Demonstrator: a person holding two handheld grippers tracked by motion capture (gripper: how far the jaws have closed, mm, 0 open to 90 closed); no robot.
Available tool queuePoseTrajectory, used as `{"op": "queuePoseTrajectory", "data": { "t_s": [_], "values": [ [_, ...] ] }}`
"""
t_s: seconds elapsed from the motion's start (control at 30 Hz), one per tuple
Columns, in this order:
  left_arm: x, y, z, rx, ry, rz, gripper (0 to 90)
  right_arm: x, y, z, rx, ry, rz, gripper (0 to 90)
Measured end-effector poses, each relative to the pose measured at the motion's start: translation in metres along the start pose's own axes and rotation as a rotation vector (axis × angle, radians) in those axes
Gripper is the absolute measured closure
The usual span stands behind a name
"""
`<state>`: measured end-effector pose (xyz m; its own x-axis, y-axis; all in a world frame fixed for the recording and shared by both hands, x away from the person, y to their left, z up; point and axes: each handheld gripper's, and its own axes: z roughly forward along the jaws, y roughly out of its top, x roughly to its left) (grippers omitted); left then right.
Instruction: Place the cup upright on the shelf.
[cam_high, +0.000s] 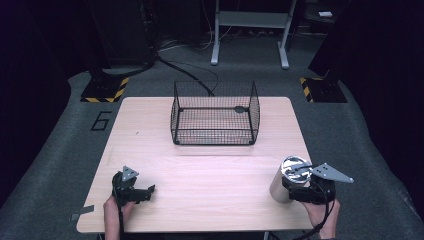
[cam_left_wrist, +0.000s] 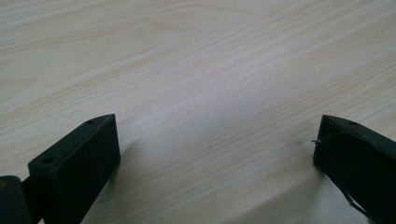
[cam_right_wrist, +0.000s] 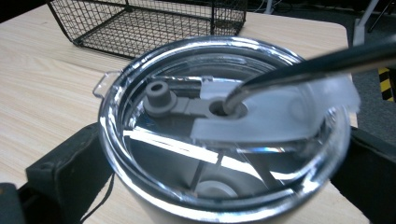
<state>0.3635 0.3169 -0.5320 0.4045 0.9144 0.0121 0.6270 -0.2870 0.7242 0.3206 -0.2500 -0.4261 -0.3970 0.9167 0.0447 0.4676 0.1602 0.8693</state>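
Right claw (cam_high: 292, 187) clamps steel tumbler (cam_high: 287, 179); left claw (cam_high: 146, 192) gapes, well apart.

the left gripper (cam_high: 148, 190) lies low near the table's front left corner, held by the left hand (cam_high: 116, 210) that comes in over the front edge. its jaws point toward the table's right edge and stand wide apart with nothing between them. the right gripper (cam_high: 286, 186) sits near the front right corner, held by the right hand (cam_high: 320, 212). its jaws press either side of an upright tumbler (cam_high: 286, 179).
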Motion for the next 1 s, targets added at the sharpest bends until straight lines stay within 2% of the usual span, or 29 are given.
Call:
{"op": "queuePoseTrajectory", "data": {
  "t_s": [0.3,0.53,1.0],
  "values": [
    [0.0000,0.0000,0.0000,0.000,0.000,0.000,0.4,0.0027,0.0020,0.0064,-0.013,-0.029,0.010,0.0],
    [0.0000,0.0000,0.0000,0.000,0.000,0.000,0.4,0.0052,0.0014,0.0064,-0.027,-0.044,0.000,2.7],
    [0.0001,0.0002,0.0002,0.000,0.000,-0.004,0.4,0.0050,-0.0013,0.0056,-0.052,-0.049,-0.017,3.7]
  ]
}}
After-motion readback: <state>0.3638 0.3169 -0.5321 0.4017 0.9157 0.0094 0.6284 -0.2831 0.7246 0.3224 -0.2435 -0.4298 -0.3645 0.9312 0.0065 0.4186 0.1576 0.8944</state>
